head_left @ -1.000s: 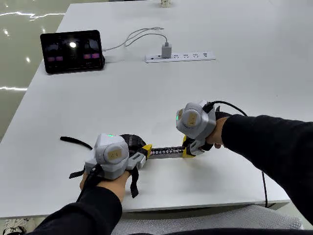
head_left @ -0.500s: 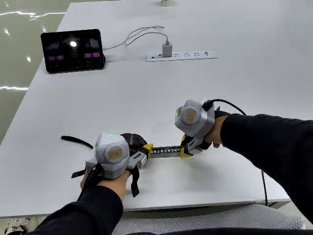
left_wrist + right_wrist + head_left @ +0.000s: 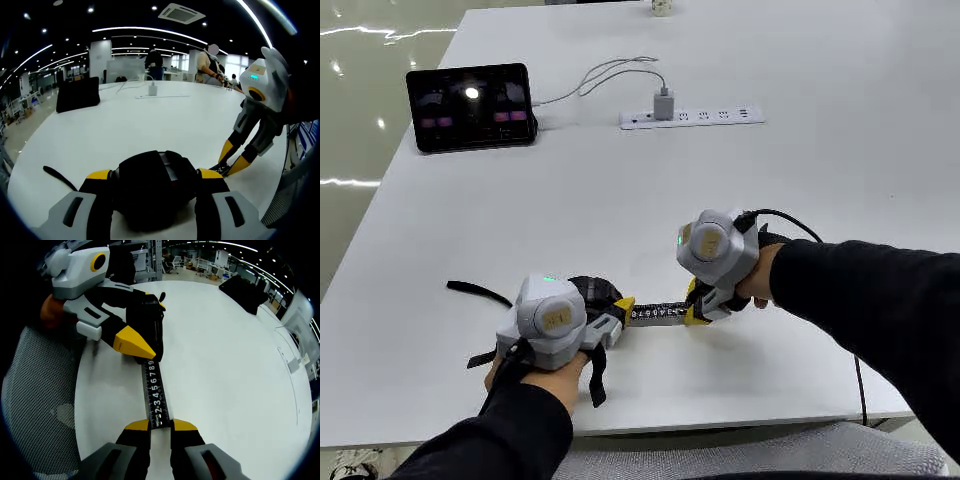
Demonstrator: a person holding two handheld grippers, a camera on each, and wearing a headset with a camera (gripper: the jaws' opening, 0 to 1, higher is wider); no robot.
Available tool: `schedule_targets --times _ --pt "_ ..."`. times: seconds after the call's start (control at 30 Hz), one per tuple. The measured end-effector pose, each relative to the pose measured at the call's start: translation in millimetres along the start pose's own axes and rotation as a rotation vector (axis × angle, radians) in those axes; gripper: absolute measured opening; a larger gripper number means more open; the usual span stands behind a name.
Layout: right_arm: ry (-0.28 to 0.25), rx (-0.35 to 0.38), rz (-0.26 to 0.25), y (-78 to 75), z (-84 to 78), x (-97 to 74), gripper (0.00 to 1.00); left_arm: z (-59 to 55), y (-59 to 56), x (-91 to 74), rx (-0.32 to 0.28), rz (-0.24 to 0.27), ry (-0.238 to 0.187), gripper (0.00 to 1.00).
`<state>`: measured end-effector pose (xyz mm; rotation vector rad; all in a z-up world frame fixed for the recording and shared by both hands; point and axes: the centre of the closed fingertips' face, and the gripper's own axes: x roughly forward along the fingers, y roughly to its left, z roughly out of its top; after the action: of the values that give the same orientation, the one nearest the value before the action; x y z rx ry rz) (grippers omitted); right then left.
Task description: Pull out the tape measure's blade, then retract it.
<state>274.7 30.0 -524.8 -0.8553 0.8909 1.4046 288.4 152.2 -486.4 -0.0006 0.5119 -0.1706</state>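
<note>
Tape measure: its black case (image 3: pixel 152 187) rests on the white table (image 3: pixel 740 180), at the lower centre-left of the head view.
Left gripper (image 3: pixel 610 312): clenched around the case, one jaw on each side.
Right gripper (image 3: pixel 160 425): pinched on the free end of the blade (image 3: pixel 152 390), at the lower centre-right of the head view.
Blade: a short stretch is out, printed face up, lying low over the table.
Long axis: left to right across the lower head view. In the right gripper view it runs from bottom centre up to the case mouth, which faces the right gripper.
Risk, slip: the thin tip could slide out of the right jaws, and spring tension would snap it back.
Risk, kink: twisting or lifting off this line could buckle the blade.
Risk, case: the rounded case could rotate in the left jaws under pull.
</note>
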Motion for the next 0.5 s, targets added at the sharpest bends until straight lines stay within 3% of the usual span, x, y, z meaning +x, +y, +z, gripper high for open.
schedule_targets --times 0.2,0.5 --pt "-0.031 0.001 -0.006 2.3 6.6 0.9 0.11 0.0 0.0 -0.1 -0.004 0.000 0.001 0.61" --pt "-0.034 -0.006 -0.007 4.4 11.5 3.5 0.11 -0.1 0.0 0.6 -0.001 0.001 0.001 0.62"
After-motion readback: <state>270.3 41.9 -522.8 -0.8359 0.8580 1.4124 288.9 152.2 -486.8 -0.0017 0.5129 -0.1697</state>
